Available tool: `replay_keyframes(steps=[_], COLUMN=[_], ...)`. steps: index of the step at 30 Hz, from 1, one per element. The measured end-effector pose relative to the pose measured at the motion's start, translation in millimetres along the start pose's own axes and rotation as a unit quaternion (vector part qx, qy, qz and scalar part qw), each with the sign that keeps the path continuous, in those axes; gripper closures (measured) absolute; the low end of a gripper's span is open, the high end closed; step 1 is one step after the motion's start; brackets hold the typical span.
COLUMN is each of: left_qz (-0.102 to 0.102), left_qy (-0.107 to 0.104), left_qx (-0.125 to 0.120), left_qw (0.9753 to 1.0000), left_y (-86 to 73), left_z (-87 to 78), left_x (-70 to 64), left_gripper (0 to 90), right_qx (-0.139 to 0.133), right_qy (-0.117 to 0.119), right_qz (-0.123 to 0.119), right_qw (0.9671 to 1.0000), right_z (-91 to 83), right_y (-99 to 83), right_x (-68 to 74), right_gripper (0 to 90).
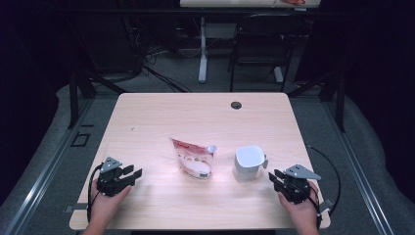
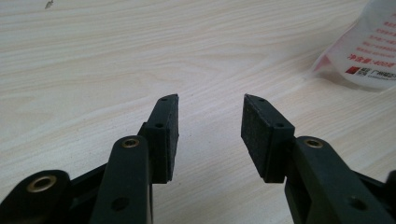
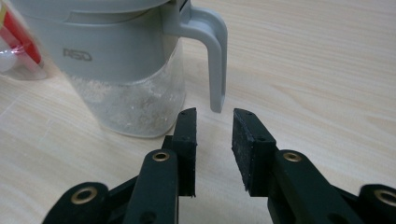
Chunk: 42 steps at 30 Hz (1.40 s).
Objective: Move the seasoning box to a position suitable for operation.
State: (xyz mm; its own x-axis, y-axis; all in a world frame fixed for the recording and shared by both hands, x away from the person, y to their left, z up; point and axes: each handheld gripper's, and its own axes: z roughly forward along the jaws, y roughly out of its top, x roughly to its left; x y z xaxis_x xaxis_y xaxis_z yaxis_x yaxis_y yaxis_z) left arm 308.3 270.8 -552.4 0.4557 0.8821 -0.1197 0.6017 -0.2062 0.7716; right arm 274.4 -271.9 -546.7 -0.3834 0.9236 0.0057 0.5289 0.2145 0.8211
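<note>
Right gripper (image 3: 214,119) (parted) faces jug (image 3: 126,65) handle

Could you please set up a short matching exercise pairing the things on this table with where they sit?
Things:
1. pouch
2. jug
3. left gripper
4. right gripper

Places:
A. near the table's right front edge, jaws apart
B. middle of the table, lying flat
C. near the table's left front edge, jaws apart
D. standing right of the pouch

Pairs: 1-B, 2-D, 3-C, 4-A
</note>
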Motion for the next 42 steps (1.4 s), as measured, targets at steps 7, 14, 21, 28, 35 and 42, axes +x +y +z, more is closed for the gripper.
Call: replay_keyframes(steps=[7, 14, 21, 28, 35, 42], left_qz=[-0.003, -0.008, -0.009, -0.002, 0.004, 0.008], left_qy=[0.014, 0.015, 0.009, 0.001, 0.001, 0.000], left_qx=[0.009, 0.005, 0.013, 0.013, 0.015, 0.016], left_qw=[0.9999, 0.9998, 0.9998, 0.9999, 0.9999, 0.9998], left_y=[-3.7, -6.1, -8.5, -9.9, -10.4, -9.5], left_z=[-2.2, -6.0, -7.3, -8.9, -8.7, -7.7], left_x=[1.9, 2.6, 3.0, 1.2, -0.3, -1.3], left_gripper=[57.4, 60.6, 63.6, 64.0, 63.8, 63.3], right_qx=[-0.008, -0.009, -0.010, -0.004, 0.001, 0.008], right_qy=[0.002, -0.001, 0.004, -0.002, -0.010, -0.022], right_qz=[0.005, 0.001, 0.002, -0.009, -0.025, -0.032], right_qw=[1.0000, 1.0000, 0.9999, 1.0000, 0.9996, 0.9992], right_z=[12.4, 24.7, 34.4, 41.6, 42.3, 40.4], right_y=[9.2, 19.0, 24.2, 28.2, 30.0, 30.2], right_x=[-3.2, -2.5, -3.8, -3.1, -1.6, 2.2], right_gripper=[68.9, 70.7, 74.9, 76.4, 77.6, 78.1])
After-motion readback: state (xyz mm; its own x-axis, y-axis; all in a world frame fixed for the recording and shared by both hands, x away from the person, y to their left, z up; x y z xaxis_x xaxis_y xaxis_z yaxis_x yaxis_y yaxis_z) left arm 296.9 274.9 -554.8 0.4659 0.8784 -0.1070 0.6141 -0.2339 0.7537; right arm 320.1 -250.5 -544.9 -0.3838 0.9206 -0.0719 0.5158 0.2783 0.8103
